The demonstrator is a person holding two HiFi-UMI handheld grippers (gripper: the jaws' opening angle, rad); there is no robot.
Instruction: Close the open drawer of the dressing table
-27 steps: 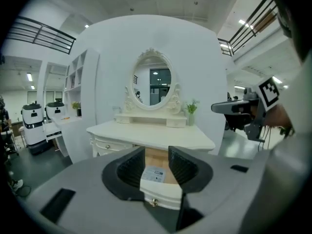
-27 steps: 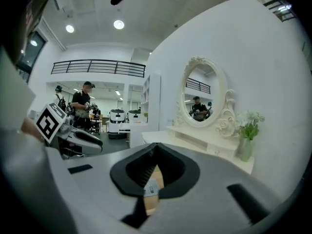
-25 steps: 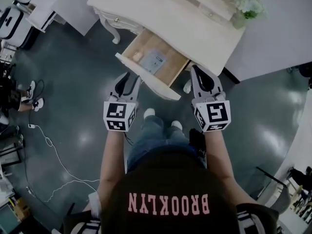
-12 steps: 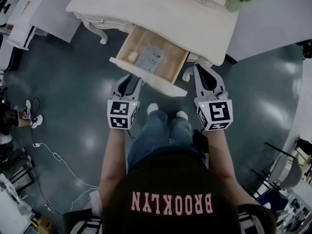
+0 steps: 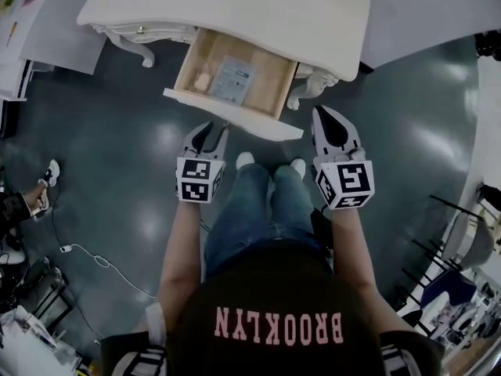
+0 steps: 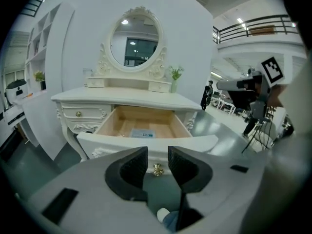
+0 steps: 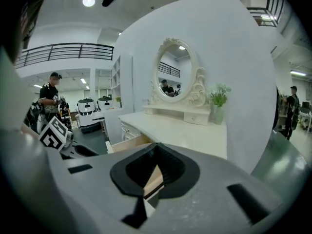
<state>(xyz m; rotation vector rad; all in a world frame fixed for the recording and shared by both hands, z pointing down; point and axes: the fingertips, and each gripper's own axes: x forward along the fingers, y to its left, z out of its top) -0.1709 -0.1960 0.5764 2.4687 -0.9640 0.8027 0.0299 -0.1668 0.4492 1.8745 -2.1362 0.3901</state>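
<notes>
Framing seemingly brass knob (image 6: 157,169): left jaws.

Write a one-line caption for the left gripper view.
Open left gripper frames the brass knob of the dressing table's open drawer, with the oval mirror above.

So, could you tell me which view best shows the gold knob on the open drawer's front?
The left gripper view: the knob sits face-on, framed between the open jaws. The head view looks down into the drawer and shows its front only edge-on; the right gripper view catches only the drawer's corner.
</notes>
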